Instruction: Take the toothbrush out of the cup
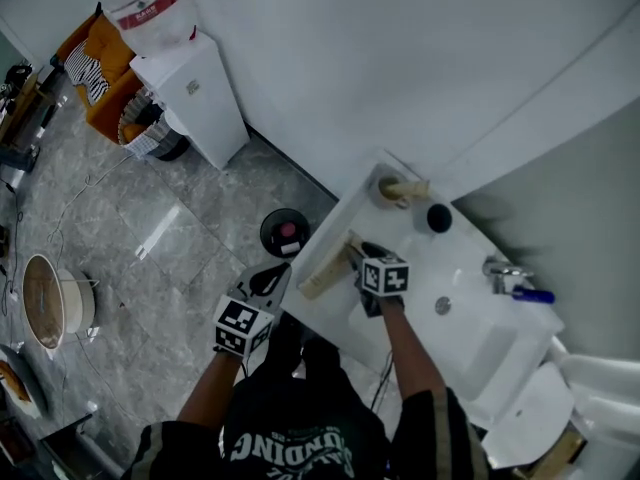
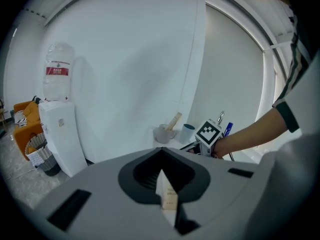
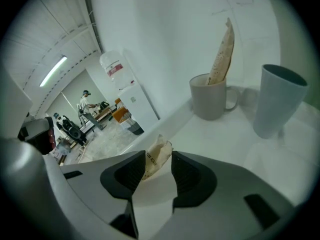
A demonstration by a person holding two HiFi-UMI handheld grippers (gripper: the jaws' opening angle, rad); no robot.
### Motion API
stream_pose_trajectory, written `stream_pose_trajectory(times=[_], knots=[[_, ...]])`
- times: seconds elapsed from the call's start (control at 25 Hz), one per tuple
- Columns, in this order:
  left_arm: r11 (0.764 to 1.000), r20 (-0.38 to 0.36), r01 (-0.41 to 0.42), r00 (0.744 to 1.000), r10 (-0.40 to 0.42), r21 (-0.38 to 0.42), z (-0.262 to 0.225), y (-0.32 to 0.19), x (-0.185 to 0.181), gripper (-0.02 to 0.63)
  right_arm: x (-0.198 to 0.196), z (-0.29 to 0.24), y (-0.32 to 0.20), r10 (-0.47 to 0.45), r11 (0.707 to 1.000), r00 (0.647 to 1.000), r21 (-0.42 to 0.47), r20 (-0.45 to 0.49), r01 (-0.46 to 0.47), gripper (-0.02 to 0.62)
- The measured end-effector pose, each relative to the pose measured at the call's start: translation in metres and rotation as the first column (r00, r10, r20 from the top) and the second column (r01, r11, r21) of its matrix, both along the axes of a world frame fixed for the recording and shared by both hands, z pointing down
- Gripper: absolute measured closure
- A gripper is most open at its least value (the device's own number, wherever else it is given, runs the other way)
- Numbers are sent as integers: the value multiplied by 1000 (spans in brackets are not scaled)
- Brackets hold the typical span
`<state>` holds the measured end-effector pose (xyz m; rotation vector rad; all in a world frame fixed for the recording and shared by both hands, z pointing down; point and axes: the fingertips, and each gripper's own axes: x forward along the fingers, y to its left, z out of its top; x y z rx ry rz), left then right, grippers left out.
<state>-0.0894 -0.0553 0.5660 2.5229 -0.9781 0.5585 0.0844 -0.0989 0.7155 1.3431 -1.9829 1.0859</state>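
Wrapped toothbrush (image 1: 330, 266) is out of the mug (image 3: 210, 100), by the counter (image 1: 425, 253) edge. It looks light, thin and stiff with a crushable paper sleeve, so grip near an end. Left gripper (image 2: 165, 184) pinches one end; right gripper (image 3: 157, 159) jaws are spread around the other. A second toothbrush (image 3: 220, 54) stands in the mug.

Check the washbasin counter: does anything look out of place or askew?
Nothing spilled or broken. One paper-wrapped toothbrush is out of the mug, slanting across the counter edge between the left gripper and right gripper; a second wrapped toothbrush leans askew in the mug.
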Motion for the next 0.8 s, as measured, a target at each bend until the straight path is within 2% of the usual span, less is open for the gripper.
stream_pose_trajectory(times=[0.24, 0.48, 0.68, 0.8], knots=[[1000, -2, -14, 1000, 14, 3, -1, 7, 7, 607, 4, 1, 5, 12, 1000, 1000, 5, 10, -12, 454], [1000, 8, 3, 1000, -2, -7, -1, 15, -3, 607, -5, 11, 3, 21, 1000, 999, -14, 42, -21, 448], [1000, 12, 24, 1000, -24, -15, 4, 21, -15, 607, -12, 20, 9, -28, 999, 999, -30, -34, 27, 432], [1000, 11, 24, 1000, -24, -14, 5, 21, -17, 607, -4, 27, 13, 4, 997, 999, -76, -48, -8, 420]])
